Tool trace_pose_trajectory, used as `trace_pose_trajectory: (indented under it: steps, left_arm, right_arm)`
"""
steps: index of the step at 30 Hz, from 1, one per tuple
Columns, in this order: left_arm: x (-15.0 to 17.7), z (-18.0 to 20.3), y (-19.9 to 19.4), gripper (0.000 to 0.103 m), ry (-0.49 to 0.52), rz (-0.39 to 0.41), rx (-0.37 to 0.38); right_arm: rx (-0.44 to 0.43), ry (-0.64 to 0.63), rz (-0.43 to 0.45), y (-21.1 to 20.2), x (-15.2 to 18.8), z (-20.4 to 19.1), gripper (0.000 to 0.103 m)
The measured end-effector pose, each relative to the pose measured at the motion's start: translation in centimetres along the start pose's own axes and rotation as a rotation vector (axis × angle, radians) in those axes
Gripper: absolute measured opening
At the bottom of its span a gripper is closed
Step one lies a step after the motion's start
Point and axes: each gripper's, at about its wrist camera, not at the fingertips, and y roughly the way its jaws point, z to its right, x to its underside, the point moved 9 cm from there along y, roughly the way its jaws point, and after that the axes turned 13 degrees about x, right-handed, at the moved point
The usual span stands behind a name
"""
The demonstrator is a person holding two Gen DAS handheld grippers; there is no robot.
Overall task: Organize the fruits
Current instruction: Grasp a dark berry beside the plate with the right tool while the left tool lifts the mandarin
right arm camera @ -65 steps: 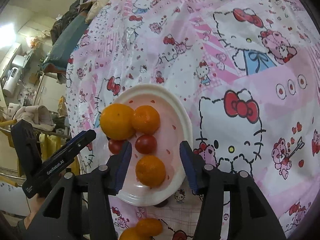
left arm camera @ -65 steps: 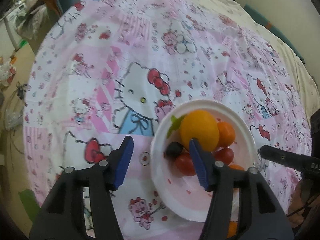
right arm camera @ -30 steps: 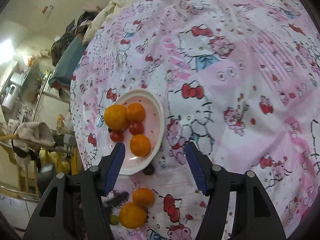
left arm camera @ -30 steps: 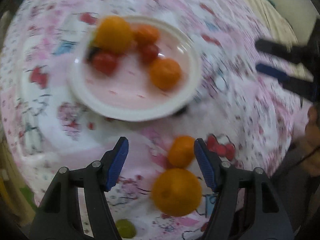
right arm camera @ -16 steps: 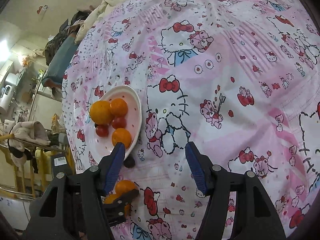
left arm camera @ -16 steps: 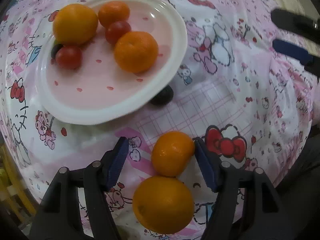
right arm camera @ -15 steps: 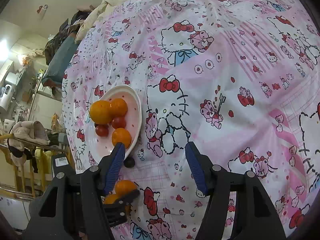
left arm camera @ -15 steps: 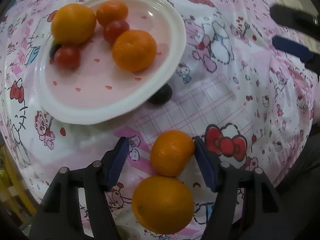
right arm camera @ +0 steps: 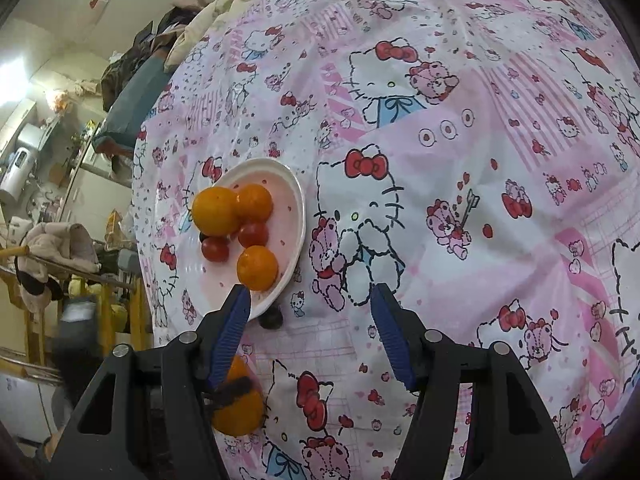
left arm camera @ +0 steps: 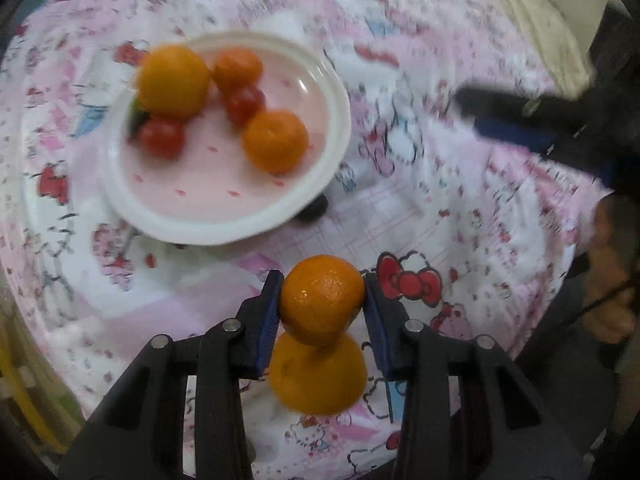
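cloth [right arm camera: 440, 160]: pink-white cartoon-cat print | plate [left arm camera: 332, 92]: white-pink | tangerine [left arm camera: 322, 300]: orange

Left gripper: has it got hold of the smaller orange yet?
Yes, the left gripper has both blue pads pressed against the sides of the small orange, above the larger orange on the tablecloth.

In the left wrist view the plate [left arm camera: 224, 216] beyond the jaws is smeared by motion blur, as are its fruits and the patterned cloth [left arm camera: 460, 208]; a dark fruit [left arm camera: 314, 209] is half hidden under the plate's near rim; the large orange [left arm camera: 318, 376] between the jaws is partly covered by the small orange [left arm camera: 322, 300]. In the right wrist view, an orange [right arm camera: 236, 404] behind the left jaw is partly hidden by it and a blurred dark finger; the dark fruit [right arm camera: 270, 319] is tucked under the rim.
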Motion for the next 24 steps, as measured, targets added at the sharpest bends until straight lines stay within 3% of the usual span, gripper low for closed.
trace_pose_trajectory:
  steps: [6,13,17,24]
  left_arm:
    - [0.7,-3.2,-5.2,0.035,-0.101,0.133,-0.012]
    - [2.4,-9.4,-8.1,0.035,-0.323,0.244,-0.036]
    - [2.8,-11.1,-9.0,0.035,-0.359,0.287,-0.066]
    - [3.5,-12.3,-9.0,0.035,-0.366,0.293,-0.084]
  right_arm:
    - [0.072,-0.125,-0.013,1.7,1.4,-2.1,0.063]
    - [0.12,-0.288,-0.055,4.4,3.9,-5.6,0.045]
    - [0.154,-0.356,-0.082,6.3,5.0,-7.1,0.039]
    - [0.246,-0.47,-0.077,8.7,5.5,-8.2,0.039]
